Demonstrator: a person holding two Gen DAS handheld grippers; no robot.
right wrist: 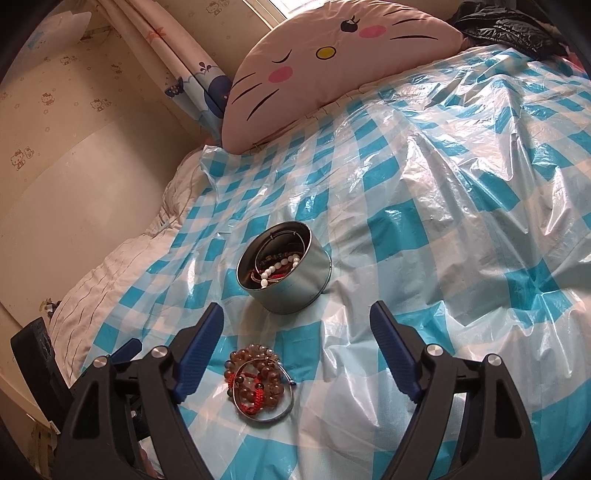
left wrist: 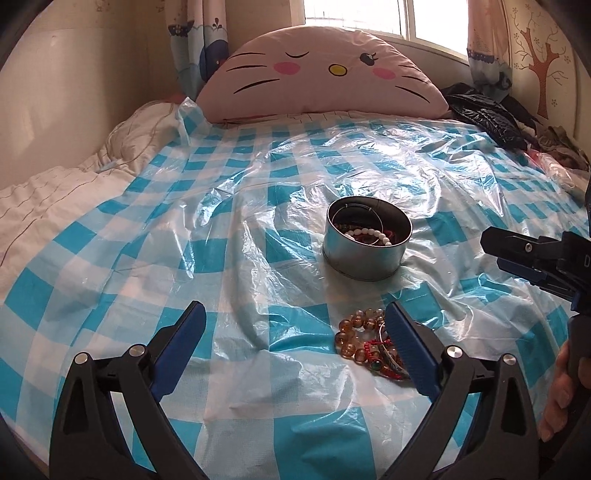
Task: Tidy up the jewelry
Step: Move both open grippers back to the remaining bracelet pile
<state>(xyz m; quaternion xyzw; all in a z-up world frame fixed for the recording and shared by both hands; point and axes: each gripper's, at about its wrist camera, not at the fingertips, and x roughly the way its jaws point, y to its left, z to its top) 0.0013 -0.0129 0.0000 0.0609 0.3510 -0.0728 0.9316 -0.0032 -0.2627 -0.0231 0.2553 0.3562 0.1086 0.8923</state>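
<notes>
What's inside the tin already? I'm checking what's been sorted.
In the tin: a white bead bracelet, red cord pieces, a dark bead strand and a thin wire bangle. Anything beneath them is covered.

Location: a home bedroom. Ahead of my fingers (left wrist: 406,339) lies a bed (left wrist: 55,206) under a blue-and-white checked plastic sheet (left wrist: 221,229). Beyond my fingertips, a cat-face cushion (left wrist: 317,74) leans below a window (left wrist: 384,18) with cartoon curtains (left wrist: 199,44). Cartoon-print wallpaper (right wrist: 55,110) covers the wall.
</notes>
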